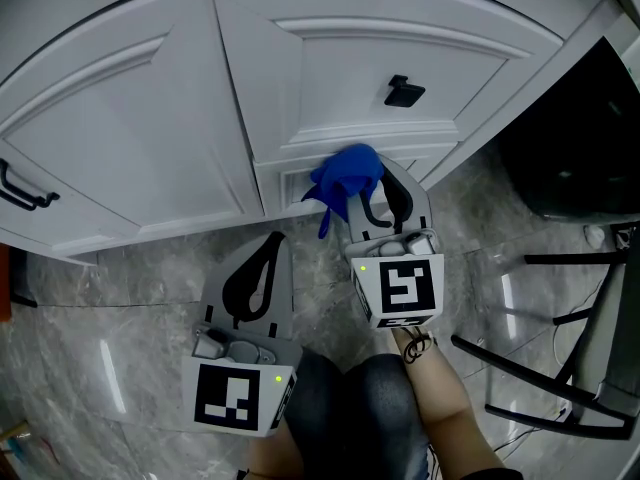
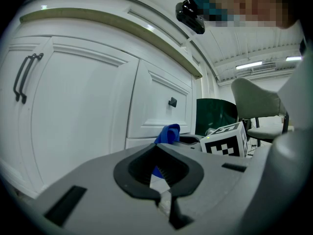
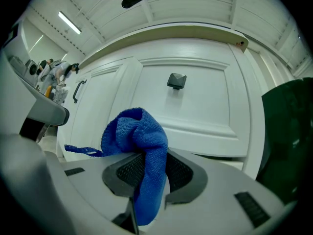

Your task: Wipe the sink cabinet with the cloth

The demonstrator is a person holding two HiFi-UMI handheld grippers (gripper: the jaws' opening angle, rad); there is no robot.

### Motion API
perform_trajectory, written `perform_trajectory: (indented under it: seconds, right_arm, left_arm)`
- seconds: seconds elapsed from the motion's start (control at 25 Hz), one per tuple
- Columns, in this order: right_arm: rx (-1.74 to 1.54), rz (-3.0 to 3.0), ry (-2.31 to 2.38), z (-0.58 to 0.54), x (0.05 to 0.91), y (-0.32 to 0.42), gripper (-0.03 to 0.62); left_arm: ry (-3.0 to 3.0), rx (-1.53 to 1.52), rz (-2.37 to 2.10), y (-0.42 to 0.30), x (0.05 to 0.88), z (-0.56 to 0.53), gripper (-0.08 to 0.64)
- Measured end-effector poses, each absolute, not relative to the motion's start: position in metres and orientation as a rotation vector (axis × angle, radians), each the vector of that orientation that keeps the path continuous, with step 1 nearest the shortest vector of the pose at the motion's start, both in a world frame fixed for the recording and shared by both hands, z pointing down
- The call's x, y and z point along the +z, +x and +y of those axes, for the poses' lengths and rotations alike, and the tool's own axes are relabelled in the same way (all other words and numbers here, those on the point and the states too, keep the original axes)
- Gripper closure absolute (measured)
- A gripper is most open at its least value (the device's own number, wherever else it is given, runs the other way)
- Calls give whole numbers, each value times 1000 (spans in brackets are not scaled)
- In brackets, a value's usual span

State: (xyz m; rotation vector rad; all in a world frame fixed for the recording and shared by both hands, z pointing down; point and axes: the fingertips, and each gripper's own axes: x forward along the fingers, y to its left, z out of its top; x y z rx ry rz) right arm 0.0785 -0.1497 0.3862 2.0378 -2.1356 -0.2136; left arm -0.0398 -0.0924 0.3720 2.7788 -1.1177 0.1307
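Note:
The white sink cabinet [image 1: 130,138] fills the top of the head view, and its drawer carries a black knob [image 1: 404,92]. My right gripper [image 1: 378,183] is shut on a bunched blue cloth [image 1: 347,176], which it holds at the cabinet's low rail under the drawer. In the right gripper view the cloth [image 3: 142,141] hangs down between the pads, below the knob [image 3: 176,81]. My left gripper [image 1: 275,240] is lower left over the floor, shut and holding nothing, short of the cabinet. From the left gripper view, the cloth [image 2: 167,133] shows beyond its closed tips [image 2: 155,146].
A black bar handle [image 1: 20,188] is on the left cabinet door. A dark bin [image 1: 580,138] stands right of the cabinet, with a black metal frame [image 1: 560,348] in front of it. The floor is grey marble [image 1: 130,278]. The person's knees [image 1: 370,408] are at the bottom.

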Motion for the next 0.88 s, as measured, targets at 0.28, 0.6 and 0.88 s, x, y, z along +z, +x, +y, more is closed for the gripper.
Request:
perform_trajectory:
  seconds: [0.28, 0.6, 0.88]
  right_arm:
    - [-217, -2097, 2068, -147, 387, 90, 476]
    - [-191, -2048, 2128, -144, 390, 110, 476]
    - [-214, -1975, 2161, -140, 392, 129, 476]
  left_arm:
    - [2779, 132, -1116, -39, 372, -92, 557]
    - [2781, 131, -1114, -37, 372, -92, 557]
    - [2784, 144, -1108, -35, 373, -91, 557]
